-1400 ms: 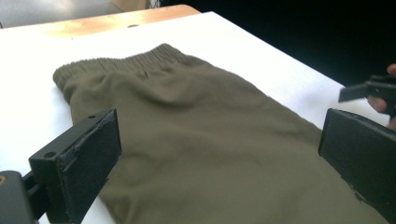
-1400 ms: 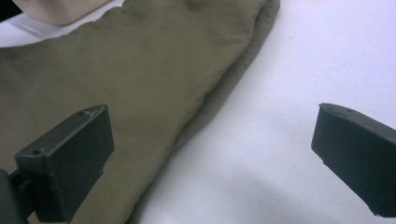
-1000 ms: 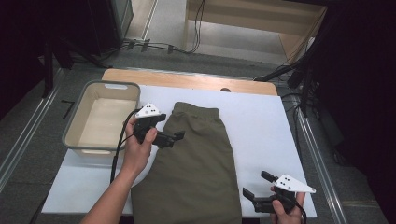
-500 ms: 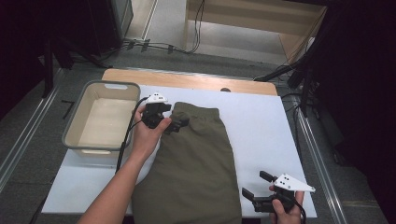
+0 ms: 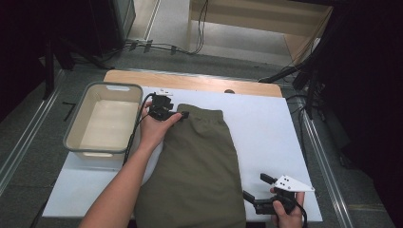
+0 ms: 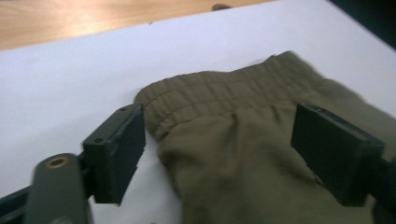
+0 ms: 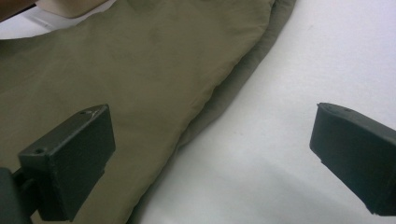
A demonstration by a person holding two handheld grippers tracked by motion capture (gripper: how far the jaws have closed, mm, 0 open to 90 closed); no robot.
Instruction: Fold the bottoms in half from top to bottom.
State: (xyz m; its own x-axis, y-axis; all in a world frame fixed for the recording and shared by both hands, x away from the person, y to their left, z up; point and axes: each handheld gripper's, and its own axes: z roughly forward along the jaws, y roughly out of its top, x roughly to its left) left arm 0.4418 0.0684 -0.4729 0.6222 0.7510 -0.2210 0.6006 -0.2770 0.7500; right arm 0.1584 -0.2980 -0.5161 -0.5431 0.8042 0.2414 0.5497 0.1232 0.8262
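Note:
Olive-green shorts (image 5: 199, 161) lie folded lengthwise on the white board (image 5: 266, 123), the elastic waistband (image 6: 219, 91) at the far end. My left gripper (image 5: 178, 115) is low over the waistband's near-left corner; its jaws have just been closing and straddle that corner (image 6: 224, 140) without pressing it. My right gripper (image 5: 256, 190) rests open near the board's front right. One of its jaws stands over the shorts' right edge (image 7: 154, 93) and the other over bare board.
A grey plastic tub (image 5: 104, 121) stands at the board's left, close to my left forearm. A wooden tabletop strip (image 5: 190, 81) runs behind the board. Cables trail on the floor beyond. Bare board lies right of the shorts.
My left hand has moved away from me and lower, from over the shorts' upper left to the waistband corner. Its jaws have narrowed. The right gripper has stayed put.

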